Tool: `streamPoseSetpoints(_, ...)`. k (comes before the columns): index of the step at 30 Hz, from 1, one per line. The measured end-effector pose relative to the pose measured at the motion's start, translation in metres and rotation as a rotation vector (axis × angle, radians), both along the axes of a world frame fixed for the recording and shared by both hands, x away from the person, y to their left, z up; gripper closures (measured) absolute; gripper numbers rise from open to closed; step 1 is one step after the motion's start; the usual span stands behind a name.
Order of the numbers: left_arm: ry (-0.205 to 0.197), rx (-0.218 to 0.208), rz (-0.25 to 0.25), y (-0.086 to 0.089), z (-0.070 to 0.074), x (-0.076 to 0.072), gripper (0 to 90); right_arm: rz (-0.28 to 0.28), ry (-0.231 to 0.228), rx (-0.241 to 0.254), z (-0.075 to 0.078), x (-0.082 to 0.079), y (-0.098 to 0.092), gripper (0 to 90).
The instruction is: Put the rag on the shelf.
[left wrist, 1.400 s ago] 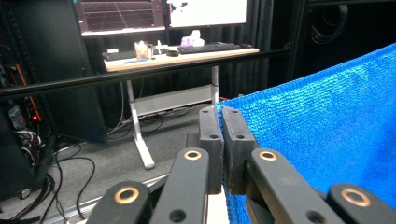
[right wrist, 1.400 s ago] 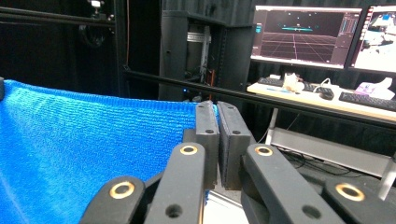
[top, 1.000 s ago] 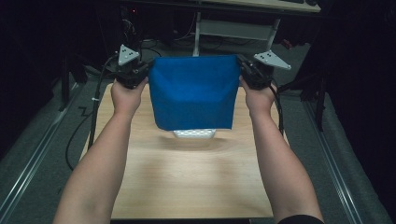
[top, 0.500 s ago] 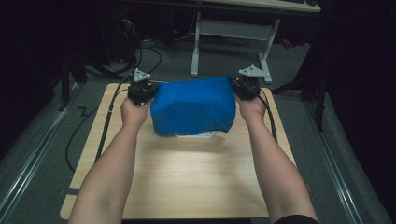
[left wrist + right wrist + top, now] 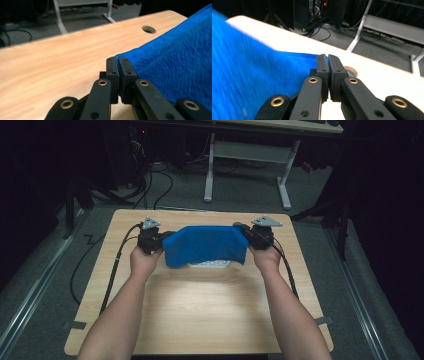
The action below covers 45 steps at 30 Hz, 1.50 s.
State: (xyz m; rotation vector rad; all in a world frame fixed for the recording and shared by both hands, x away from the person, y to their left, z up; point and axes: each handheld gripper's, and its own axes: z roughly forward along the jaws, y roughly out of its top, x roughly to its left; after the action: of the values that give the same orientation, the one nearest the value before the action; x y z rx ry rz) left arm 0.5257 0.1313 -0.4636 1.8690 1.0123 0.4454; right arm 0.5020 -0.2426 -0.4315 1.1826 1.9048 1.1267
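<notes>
A blue towel (image 5: 206,245) hangs stretched between my two grippers, low over the far half of the wooden table (image 5: 200,305), and sags in the middle. My left gripper (image 5: 162,240) is shut on its left top corner. In the left gripper view the jaws (image 5: 117,60) pinch the towel (image 5: 175,65) edge. My right gripper (image 5: 246,236) is shut on the right top corner, and in the right gripper view the jaws (image 5: 327,57) clamp the blue cloth (image 5: 249,75). A white patterned thing (image 5: 207,264) shows on the table under the towel's lower edge.
The table has a round cable hole (image 5: 149,29) near its far edge. Cables (image 5: 115,265) trail from both grippers over the tabletop. Beyond the table a white desk frame (image 5: 250,165) and loose cables stand on the grey floor.
Both hands have come down with the towel, from held high and hanging flat to low over the table. The towel now bunches and sags toward the tabletop.
</notes>
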Motion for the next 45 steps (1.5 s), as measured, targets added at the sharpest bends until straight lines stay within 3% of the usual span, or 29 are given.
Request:
streamPoseSetpoints(2, -0.001, -0.012, -0.008, -0.001, -0.006, -0.001, 87.4, -0.003, 0.012, 0.004, -0.007, -0.002, 0.0, 88.9)
streamPoseSetpoints(7, 0.043, -0.048, -0.016, -0.004, -0.022, 0.001, 87.3, 0.001, 0.049, 0.006, -0.026, -0.006, -0.001, 88.9)
streamPoseSetpoints(12, 0.068, -0.063, -0.026, -0.009, -0.033, 0.003, 87.2, 0.0, 0.063, 0.009, -0.034, -0.009, -0.002, 88.9)
streamPoseSetpoints(25, 0.101, -0.085, -0.045, -0.018, -0.049, 0.003, 87.0, 0.007, 0.094, -0.003, -0.055, -0.017, 0.001, 88.8)
streamPoseSetpoints(34, 0.118, -0.098, -0.049, -0.018, -0.051, 0.004, 85.6, 0.005, 0.095, -0.001, -0.058, -0.017, 0.002, 88.7)
streamPoseSetpoints(38, 0.125, -0.104, -0.042, -0.017, -0.053, 0.003, 81.3, 0.003, 0.1, 0.001, -0.06, -0.019, 0.002, 88.6)
streamPoseSetpoints(41, 0.136, -0.106, -0.025, -0.014, -0.054, 0.002, 72.3, -0.001, 0.095, 0.012, -0.061, -0.02, 0.0, 88.0)
streamPoseSetpoints(45, 0.109, -0.099, 0.014, -0.007, -0.052, -0.002, 60.7, -0.015, 0.111, 0.022, -0.064, -0.021, -0.005, 83.5)
